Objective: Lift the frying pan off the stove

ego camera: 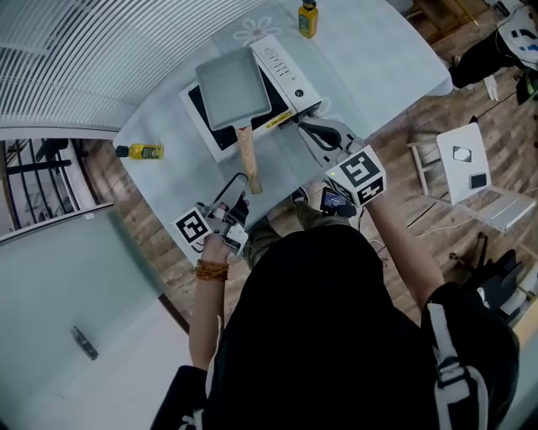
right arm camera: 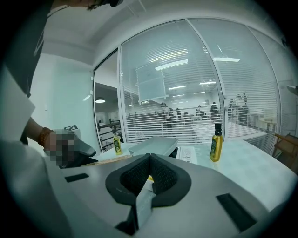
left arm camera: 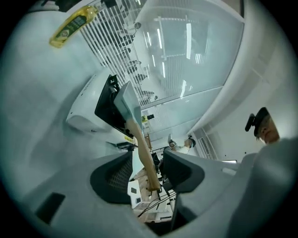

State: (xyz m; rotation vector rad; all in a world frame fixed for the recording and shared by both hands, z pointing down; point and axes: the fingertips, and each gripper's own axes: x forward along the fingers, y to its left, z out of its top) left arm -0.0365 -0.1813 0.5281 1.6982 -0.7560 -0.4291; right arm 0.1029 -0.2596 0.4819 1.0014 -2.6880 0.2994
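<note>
A grey rectangular frying pan (ego camera: 233,86) sits on the white stove (ego camera: 290,76), its wooden handle (ego camera: 249,159) pointing toward me. My left gripper (ego camera: 238,204) is at the handle's near end. In the left gripper view, rolled on its side, the jaws (left arm camera: 146,174) stand open with the handle (left arm camera: 144,148) between them, and the pads do not press on it. The pan (left arm camera: 126,104) lies beyond. My right gripper (ego camera: 313,132) is shut and holds nothing, just right of the stove's near corner. Its view shows the closed jaws (right arm camera: 149,174) and the pan (right arm camera: 156,145) ahead.
One yellow bottle (ego camera: 308,18) stands at the table's far edge, another (ego camera: 141,151) lies near the left edge. The pale table (ego camera: 370,67) ends close to my body. A white folding stool (ego camera: 471,168) stands on the wood floor at right.
</note>
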